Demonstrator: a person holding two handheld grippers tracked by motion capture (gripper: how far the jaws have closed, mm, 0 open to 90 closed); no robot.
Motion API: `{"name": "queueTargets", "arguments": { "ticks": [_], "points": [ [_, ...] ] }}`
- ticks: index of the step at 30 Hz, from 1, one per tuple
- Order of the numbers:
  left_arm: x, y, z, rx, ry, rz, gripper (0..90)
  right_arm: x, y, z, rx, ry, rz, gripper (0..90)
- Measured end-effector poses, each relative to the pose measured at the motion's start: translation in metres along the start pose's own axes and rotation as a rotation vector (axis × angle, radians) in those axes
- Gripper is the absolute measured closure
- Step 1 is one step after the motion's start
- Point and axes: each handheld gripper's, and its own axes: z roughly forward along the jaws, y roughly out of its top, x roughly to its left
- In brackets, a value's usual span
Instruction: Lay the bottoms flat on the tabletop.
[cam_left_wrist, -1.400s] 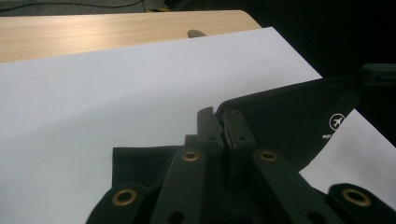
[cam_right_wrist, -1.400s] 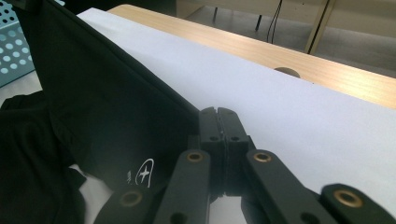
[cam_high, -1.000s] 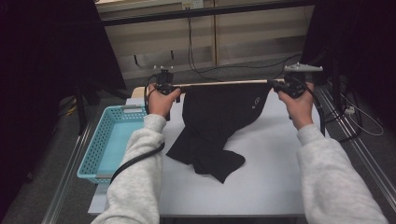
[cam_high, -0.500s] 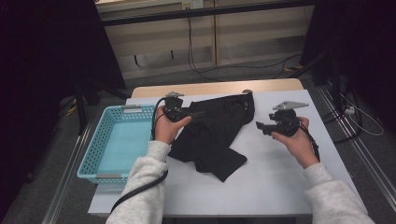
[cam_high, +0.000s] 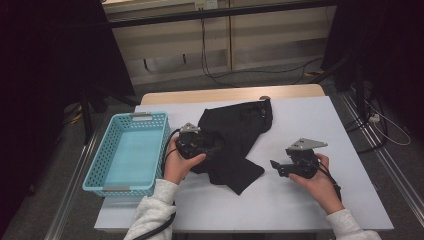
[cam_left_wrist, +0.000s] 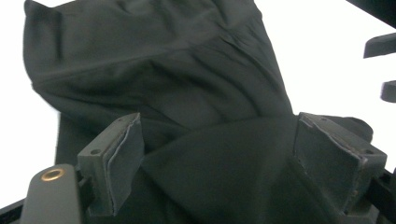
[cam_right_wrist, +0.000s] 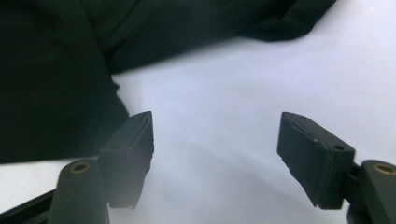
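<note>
A black garment lies crumpled on the white table, slanting from the far middle towards me. My left gripper rests at the garment's left edge. Its jaws have just been opening and stand wide in the left gripper view. The dark cloth lies beneath and between them, and neither pad presses on it. My right gripper hovers to the right of the garment's near corner. Its jaws have also just been opening over bare table, with the cloth off to their upper left.
A light blue mesh basket stands at the table's left edge, beside my left hand. A wooden strip runs along the far edge. Bare white tabletop stretches to the right of the garment and in front of it.
Both grippers held the garment up by its top edge at the far side. They have let it go, opened, and come down and towards me. The garment has dropped onto the table.
</note>
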Motion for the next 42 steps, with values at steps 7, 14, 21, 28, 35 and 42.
{"name": "queueTargets", "arguments": {
  "ticks": [7,14,21,28,35,42],
  "points": [
    [-0.008,-0.005,0.000,-0.001,-0.023,0.029,16.4,0.000,-0.001,0.003,0.003,0.007,0.002,25.3],
    [-0.026,-0.005,-0.002,-0.018,-0.056,0.109,20.3,0.004,-0.003,0.008,0.021,0.013,-0.009,24.1],
    [-0.049,-0.006,0.004,-0.002,-0.112,0.193,25.0,0.003,-0.002,0.006,0.012,0.010,-0.007,24.2],
    [-0.062,-0.019,0.024,0.096,-0.175,0.230,32.3,0.004,-0.001,0.006,0.006,0.004,-0.015,21.3],
    [-0.067,-0.026,0.032,0.194,-0.163,0.232,53.7,0.001,-0.001,0.004,0.002,-0.001,-0.008,21.4],
    [-0.069,-0.029,0.032,0.195,-0.152,0.221,82.6,0.001,-0.002,0.005,0.010,-0.005,-0.014,22.3]
  ]
}}
